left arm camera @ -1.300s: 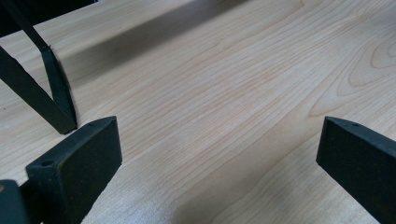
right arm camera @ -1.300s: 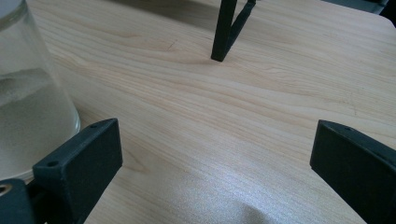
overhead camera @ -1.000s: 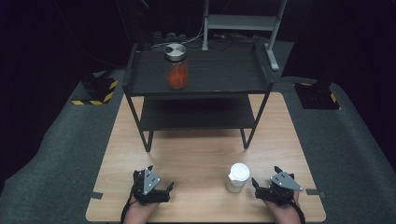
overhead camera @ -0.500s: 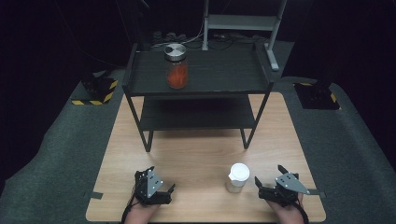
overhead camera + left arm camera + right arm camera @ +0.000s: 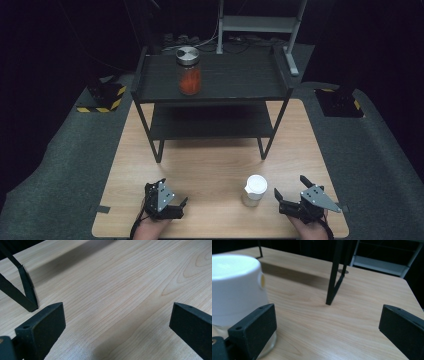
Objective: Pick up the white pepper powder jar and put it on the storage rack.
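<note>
— The room around us was dark, and the light wooden table (image 5: 210, 170) carried a black two-tier shelf (image 5: 215, 85) at its far end, with a steel-lidded jar of orange stuff (image 5: 188, 71) on the top tier.

— Where did our thing stand?

— The small white-lidded jar (image 5: 254, 190) stood upright near the front edge, just left of our right gripper (image 5: 295, 192) and not touching it. In the right gripper view the white-lidded jar (image 5: 237, 297) sat beyond the left jaw, outside the gap.

— And the claws?

— Both were spread wide with nothing between them. Our left gripper (image 5: 170, 200) rested low over bare wood, well apart from the jar.

— So how should we have taken it?

— We judged the reach had begun but the grasp had not. To do it well, we needed to swing the right gripper leftward until the jar sat centred between the jaws, keep level with the glass body below the lid, and close slowly. Nudging it with one jaw first could have tipped it.
</note>
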Motion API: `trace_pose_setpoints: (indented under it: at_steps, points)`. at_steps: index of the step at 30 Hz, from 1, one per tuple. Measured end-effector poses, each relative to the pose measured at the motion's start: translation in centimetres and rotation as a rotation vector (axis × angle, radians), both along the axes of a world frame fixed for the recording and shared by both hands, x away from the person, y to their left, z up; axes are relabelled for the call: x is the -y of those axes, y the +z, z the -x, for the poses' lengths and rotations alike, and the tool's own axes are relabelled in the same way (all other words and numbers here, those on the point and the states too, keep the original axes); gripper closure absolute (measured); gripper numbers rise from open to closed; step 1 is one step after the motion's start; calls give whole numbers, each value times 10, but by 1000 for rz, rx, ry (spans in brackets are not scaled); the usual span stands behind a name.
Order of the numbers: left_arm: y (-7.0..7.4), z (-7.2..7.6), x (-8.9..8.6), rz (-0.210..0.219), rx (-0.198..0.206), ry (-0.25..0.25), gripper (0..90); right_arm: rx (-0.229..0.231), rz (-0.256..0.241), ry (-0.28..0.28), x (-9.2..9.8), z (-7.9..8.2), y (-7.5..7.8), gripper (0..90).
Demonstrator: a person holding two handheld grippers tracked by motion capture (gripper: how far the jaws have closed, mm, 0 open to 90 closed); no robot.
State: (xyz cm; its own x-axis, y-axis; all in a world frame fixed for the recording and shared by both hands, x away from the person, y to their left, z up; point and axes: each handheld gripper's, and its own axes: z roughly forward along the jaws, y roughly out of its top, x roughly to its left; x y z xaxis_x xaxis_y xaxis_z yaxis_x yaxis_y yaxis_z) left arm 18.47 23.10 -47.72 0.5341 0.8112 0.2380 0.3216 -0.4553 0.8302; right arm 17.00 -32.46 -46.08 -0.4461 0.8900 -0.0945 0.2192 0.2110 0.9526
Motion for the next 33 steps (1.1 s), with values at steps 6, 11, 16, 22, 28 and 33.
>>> trace_pose_setpoints:
  at_steps: [6, 11, 16, 22, 28, 33]
  points:
    - [0, -1, 0, -2, -4, -3, 7, 28, -16, 37, -4, 7, 6, 0]
    - [1, -1, -1, -1, -6, -10, 7, 46, -28, 57, -7, 10, 9, 0]
    - [1, -2, -1, -1, -7, -13, 7, 54, -41, 86, -10, 13, 11, 0]
    - [1, -2, -1, -4, -8, -14, 7, 52, -59, 123, -12, 13, 12, 0]
    - [1, -2, -1, -7, -8, -16, 7, 49, -68, 163, -17, 12, 10, 0]
    - [1, -2, 0, -9, -9, -16, 7, 57, -65, 182, -23, 13, 8, 0]
